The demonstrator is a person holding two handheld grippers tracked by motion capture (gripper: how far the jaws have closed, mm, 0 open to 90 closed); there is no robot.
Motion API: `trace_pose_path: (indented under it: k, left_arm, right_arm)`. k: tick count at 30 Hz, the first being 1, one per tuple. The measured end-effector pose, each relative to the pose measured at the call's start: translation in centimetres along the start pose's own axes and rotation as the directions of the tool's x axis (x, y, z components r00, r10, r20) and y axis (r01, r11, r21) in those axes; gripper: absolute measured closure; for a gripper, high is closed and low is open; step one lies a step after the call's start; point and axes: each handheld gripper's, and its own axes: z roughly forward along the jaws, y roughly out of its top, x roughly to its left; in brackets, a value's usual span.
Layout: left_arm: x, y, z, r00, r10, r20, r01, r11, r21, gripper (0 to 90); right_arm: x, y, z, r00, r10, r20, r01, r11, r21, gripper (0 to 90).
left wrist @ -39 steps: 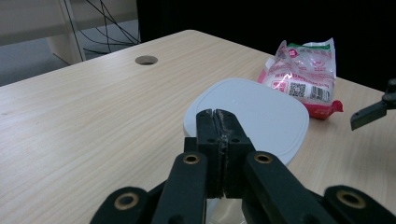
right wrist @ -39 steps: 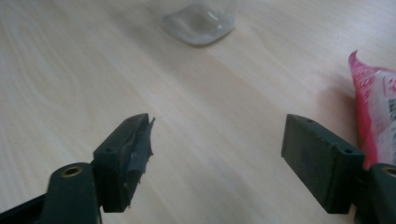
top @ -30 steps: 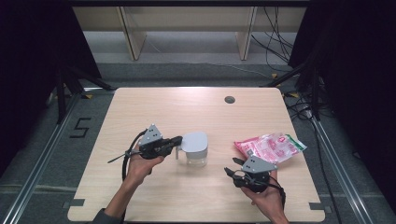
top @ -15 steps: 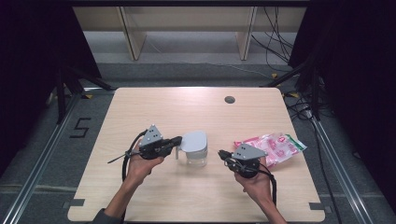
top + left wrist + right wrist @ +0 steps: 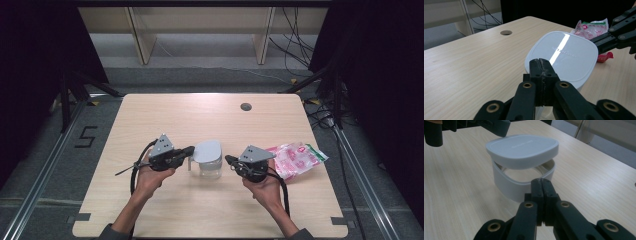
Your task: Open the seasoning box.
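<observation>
The left gripper (image 5: pixel 189 149) and right gripper (image 5: pixel 229 159) were both clenched tight on nothing, on either side of the white box (image 5: pixel 208 159).

A pink-and-white crinkled plastic packet (image 5: pixel 295 158) lies near the desk's right edge. A small round grey grommet hole (image 5: pixel 245 106) sits near the pale wooden desk's (image 5: pixel 175 115) far edge.

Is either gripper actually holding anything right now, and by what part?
Nothing visibly held. The left gripper and right gripper are both shut with no visible thing between the jaws, either side of the white lidded container.
</observation>
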Motion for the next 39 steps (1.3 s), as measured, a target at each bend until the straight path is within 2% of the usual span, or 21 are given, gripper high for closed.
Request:
trace_pose_path:
  k: [4,5,8,13,15,16,19,21,24,26,30,31,33,36,37,39]
  left_arm:
    - [0.0,0.0,-0.1,0.9999,0.009,-0.009,-0.009,1.0,0.003,89.0]
    - [0.0,0.0,-0.1,0.9998,0.019,-0.008,-0.019,0.9998,0.003,89.0]
    - [0.0,0.0,0.0,0.9999,0.008,-0.006,-0.008,1.0,0.003,89.0]
    - [0.0,0.0,0.0,0.9998,0.018,-0.009,-0.018,0.9998,0.002,89.0]
    - [0.0,-0.1,-0.1,0.9999,0.011,-0.01,-0.011,0.9999,0.001,89.0]
    - [0.1,-0.1,-0.1,0.9996,0.025,-0.009,-0.025,0.9997,0.005,89.0]
    - [0.1,-0.1,-0.1,1.0,0.001,-0.009,-0.001,1.0,-0.001,88.1]
    - [0.2,-0.2,-0.2,0.9999,0.009,-0.014,-0.009,1.0,0.002,86.0]
    - [0.4,-0.2,-0.9,0.9997,-0.018,-0.016,0.018,0.9997,-0.015,79.0]
    - [0.5,-0.2,-1.1,0.9996,-0.022,-0.016,0.022,0.9996,-0.018,77.9]
    - [0.3,-0.3,-2.0,1.0,0.003,-0.008,-0.003,1.0,-0.002,72.2]
    - [0.3,-0.5,-2.1,1.0,-0.007,-0.005,0.007,1.0,-0.004,69.0]
    - [0.2,-0.8,-2.6,1.0,0.002,-0.008,-0.002,1.0,0.006,63.4]
    - [0.0,-1.2,-3.2,0.9998,0.0,-0.021,0.0,0.9997,0.023,60.1]
    - [0.0,-1.4,-3.3,0.9998,-0.006,-0.019,0.007,0.9997,0.024,58.6]
    - [0.0,-1.7,-3.5,0.9997,-0.016,-0.019,0.017,0.9993,0.033,53.8]
  right_arm:
    - [0.3,0.3,0.2,1.0,0.002,0.0,-0.002,1.0,0.005,90.0]
    - [0.2,0.4,0.4,0.9999,-0.015,-0.008,0.015,1.0,-0.008,90.0]
    - [0.2,0.4,0.5,0.9998,-0.018,-0.011,0.018,1.0,0.007,90.0]
    - [0.3,0.5,0.7,0.9998,-0.015,-0.016,0.015,1.0,0.004,90.0]
    - [0.4,0.8,0.7,0.9993,-0.03,-0.021,0.029,1.0,-0.003,90.0]
    - [0.4,0.9,0.6,0.9994,-0.022,-0.027,0.022,1.0,-0.001,90.0]
    - [0.6,1.2,0.6,0.9996,-0.022,-0.017,0.022,1.0,-0.012,90.0]
    - [0.6,1.4,0.7,0.9992,-0.032,-0.024,0.032,0.999,-0.013,90.0]
    - [0.7,1.7,0.7,0.9992,-0.03,-0.026,0.03,0.999,-0.021,90.0]
    - [0.8,1.8,0.8,0.9992,-0.034,-0.024,0.033,0.999,-0.027,90.0]
    - [0.9,2.0,1.0,0.9987,-0.044,-0.028,0.043,0.998,-0.034,90.0]
    - [1.0,2.1,0.9,0.9993,-0.03,-0.023,0.03,0.999,-0.036,90.0]
    - [1.0,2.4,0.9,0.9986,-0.042,-0.031,0.04,0.998,-0.043,90.0]
    - [1.3,2.9,0.9,0.999,-0.035,-0.027,0.034,0.998,-0.051,90.0]
    - [1.3,3.0,1.0,0.9984,-0.049,-0.029,0.047,0.997,-0.057,89.9]
    - [1.4,3.2,1.0,0.9993,-0.03,-0.024,0.029,0.998,-0.061,89.5]
